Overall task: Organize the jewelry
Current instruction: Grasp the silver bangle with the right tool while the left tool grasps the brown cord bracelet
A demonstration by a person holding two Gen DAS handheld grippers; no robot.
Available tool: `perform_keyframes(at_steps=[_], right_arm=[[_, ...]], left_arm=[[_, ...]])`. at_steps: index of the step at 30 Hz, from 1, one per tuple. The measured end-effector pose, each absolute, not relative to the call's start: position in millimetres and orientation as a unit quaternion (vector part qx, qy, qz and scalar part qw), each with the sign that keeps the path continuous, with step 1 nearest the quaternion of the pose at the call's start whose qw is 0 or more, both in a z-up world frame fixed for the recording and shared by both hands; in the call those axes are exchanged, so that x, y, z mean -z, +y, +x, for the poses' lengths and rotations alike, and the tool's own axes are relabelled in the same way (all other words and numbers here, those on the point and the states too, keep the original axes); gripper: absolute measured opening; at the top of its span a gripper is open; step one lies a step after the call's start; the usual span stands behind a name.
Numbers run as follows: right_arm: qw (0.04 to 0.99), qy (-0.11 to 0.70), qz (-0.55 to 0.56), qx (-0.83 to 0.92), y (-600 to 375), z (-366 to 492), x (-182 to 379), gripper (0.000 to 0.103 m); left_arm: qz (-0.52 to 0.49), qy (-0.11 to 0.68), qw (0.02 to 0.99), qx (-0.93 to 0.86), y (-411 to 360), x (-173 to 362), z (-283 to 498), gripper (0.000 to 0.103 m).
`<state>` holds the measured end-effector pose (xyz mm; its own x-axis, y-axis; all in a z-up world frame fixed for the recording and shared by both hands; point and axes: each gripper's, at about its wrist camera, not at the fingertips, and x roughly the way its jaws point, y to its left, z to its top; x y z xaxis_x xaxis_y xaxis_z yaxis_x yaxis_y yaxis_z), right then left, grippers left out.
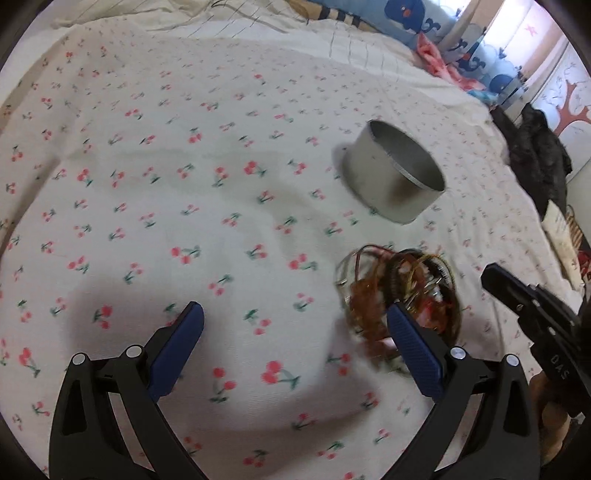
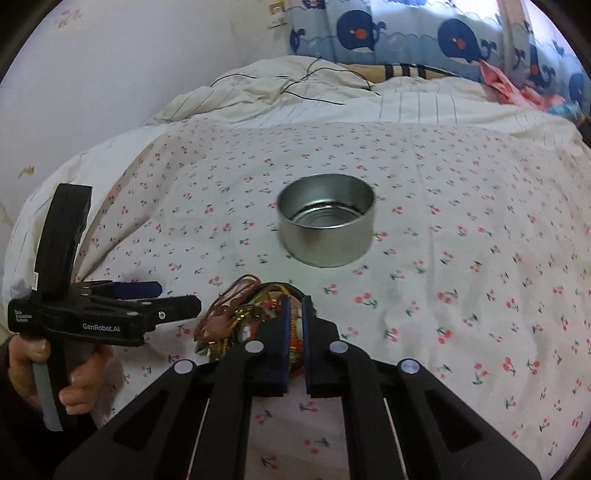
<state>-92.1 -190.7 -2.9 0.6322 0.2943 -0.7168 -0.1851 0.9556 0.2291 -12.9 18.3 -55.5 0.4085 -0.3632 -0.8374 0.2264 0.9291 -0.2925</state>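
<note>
A tangle of bracelets and chains (image 2: 236, 314) in brown, gold and red lies on the cherry-print sheet (image 2: 443, 221). My right gripper (image 2: 296, 301) is shut on the near side of the tangle, and a gold and red strand shows between its pads. An empty round metal tin (image 2: 325, 236) stands upright on the sheet just beyond. In the left wrist view my left gripper (image 1: 295, 310) is open above the sheet. Its right finger (image 1: 410, 343) overlaps the jewelry tangle (image 1: 399, 291), and nothing sits between the pads. The tin (image 1: 388, 181) is farther back, and the right gripper (image 1: 489, 273) comes in from the right.
A crumpled striped duvet (image 2: 295, 92) with a black cable across it lies at the head of the bed. A whale-print curtain (image 2: 406, 33) hangs behind. Dark clothing (image 1: 535, 158) is heaped at the bed's right edge. A hand (image 2: 77, 387) holds the left gripper's handle.
</note>
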Motion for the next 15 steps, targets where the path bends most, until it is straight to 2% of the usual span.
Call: perform_keyframes(at_steps=[8, 9, 10, 11, 12, 13, 14, 15], right_arm=[[0.89, 0.418, 0.083, -0.161, -199.2, -95.1, 4.7, 0.008], [0.888, 0.417, 0.091, -0.169, -199.7, -96.3, 4.6, 0.01], [0.886, 0.416, 0.095, -0.18, -198.6, -97.5, 4.4, 0.023], [0.885, 0.416, 0.095, -0.185, -196.5, -98.4, 4.2, 0.043], [0.888, 0.41, 0.091, -0.188, -193.4, -101.0, 2.3, 0.049], [0.89, 0.406, 0.082, -0.19, -189.5, -102.7, 0.8, 0.051], [0.891, 0.406, 0.075, -0.192, -186.5, -103.8, 0.3, 0.051], [0.893, 0.404, 0.062, -0.191, -182.0, -105.0, -0.1, 0.051]], left_arm=[[-0.022, 0.499, 0.837, 0.225, -14.2, 51.7, -24.6, 0.095], [-0.018, 0.499, 0.836, 0.227, -16.3, 52.9, -26.1, 0.095], [-0.019, 0.496, 0.837, 0.231, -17.7, 54.2, -28.8, 0.095], [-0.018, 0.493, 0.839, 0.231, -18.7, 54.7, -31.1, 0.083], [-0.017, 0.493, 0.837, 0.237, -20.0, 55.4, -33.0, 0.065], [-0.018, 0.498, 0.831, 0.249, -22.2, 56.6, -33.8, 0.053], [-0.019, 0.499, 0.828, 0.255, -20.3, 57.4, -34.3, 0.03], [-0.013, 0.499, 0.83, 0.249, -19.8, 57.4, -34.3, 0.019]])
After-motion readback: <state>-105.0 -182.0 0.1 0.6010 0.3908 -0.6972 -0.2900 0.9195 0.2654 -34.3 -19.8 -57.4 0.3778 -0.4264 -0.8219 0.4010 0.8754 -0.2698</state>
